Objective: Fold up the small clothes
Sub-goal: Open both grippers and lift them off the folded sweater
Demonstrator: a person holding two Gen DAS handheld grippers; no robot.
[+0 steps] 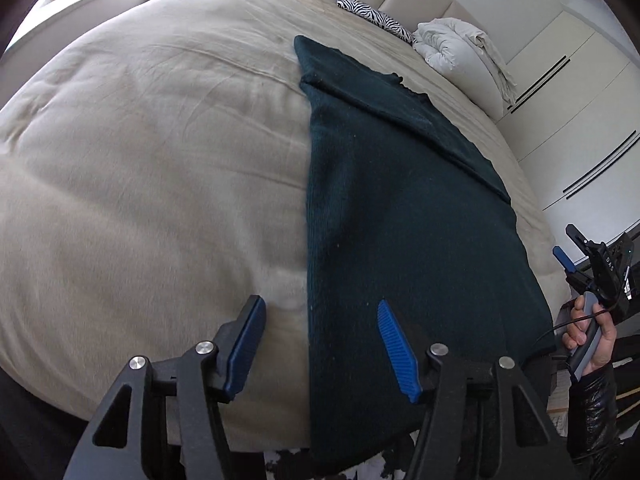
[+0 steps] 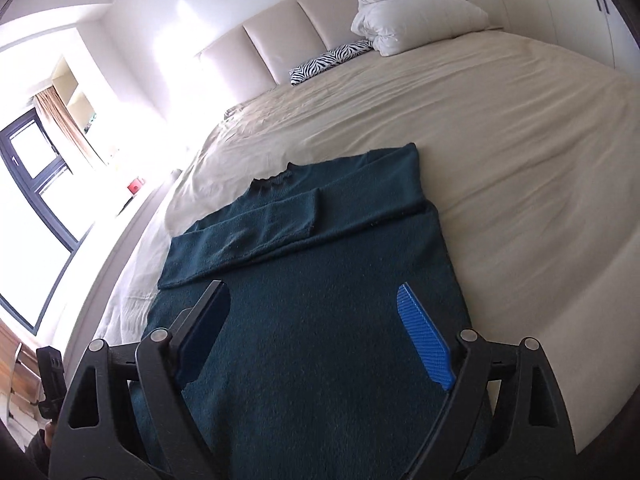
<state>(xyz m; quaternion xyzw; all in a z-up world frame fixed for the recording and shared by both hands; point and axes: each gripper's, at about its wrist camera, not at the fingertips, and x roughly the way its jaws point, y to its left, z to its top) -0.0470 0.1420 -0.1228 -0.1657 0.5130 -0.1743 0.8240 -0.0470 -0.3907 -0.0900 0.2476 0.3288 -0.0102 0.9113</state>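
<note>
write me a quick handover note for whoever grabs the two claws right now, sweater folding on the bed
Left claw: open, empty, over the sweater's left edge near the hem.
Right claw: open, empty, over the lower body of the sweater.
Dark teal sweater: flat on the beige bed, collar toward the headboard, hem nearest you.
Done: both sleeves folded across the chest.
Left: likely fold the body from hem up toward the collar, then tidy.
Folded white duvet and zebra pillow sit by the headboard, well away from the sweater.
</note>
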